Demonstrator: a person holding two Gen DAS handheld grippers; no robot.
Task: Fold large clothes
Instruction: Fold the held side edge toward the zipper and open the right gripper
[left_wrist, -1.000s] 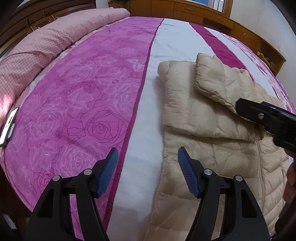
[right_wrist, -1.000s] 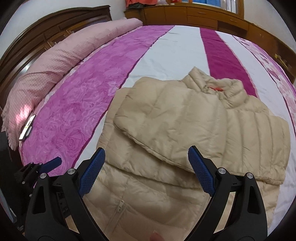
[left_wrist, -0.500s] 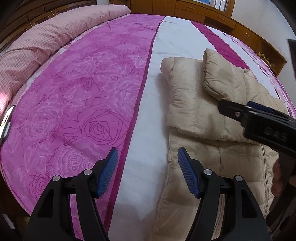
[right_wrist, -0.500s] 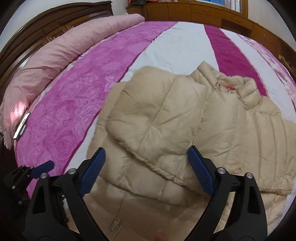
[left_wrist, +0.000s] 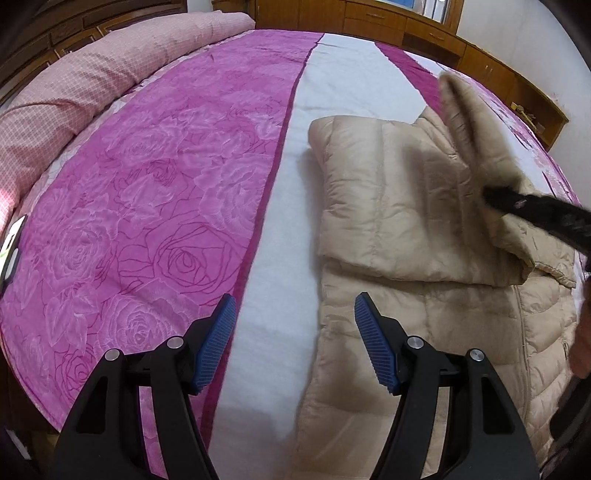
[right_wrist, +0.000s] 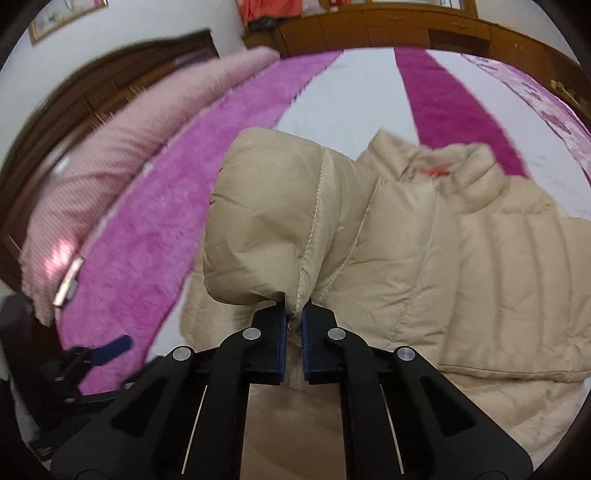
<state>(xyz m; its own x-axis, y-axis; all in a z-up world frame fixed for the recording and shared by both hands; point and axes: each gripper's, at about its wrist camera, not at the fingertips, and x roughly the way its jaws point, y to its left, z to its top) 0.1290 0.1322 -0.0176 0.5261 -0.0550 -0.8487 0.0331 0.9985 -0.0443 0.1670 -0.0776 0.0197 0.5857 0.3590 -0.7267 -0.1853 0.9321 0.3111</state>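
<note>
Sleeve (right_wrist: 280, 221) fabric bunches between the pads of the right gripper (right_wrist: 293, 325), whose jaws have just been closing and now clamp its seam edge, lifting the sleeve off the beige puffer jacket (right_wrist: 461, 277), likely to carry it across for a fold. That jacket lies front-up on the bed (left_wrist: 351, 92). Meanwhile the left gripper (left_wrist: 295, 339) hovers with jaws apart over the jacket's near side edge, holding nothing, apparently ready to pin or grab it.
</note>
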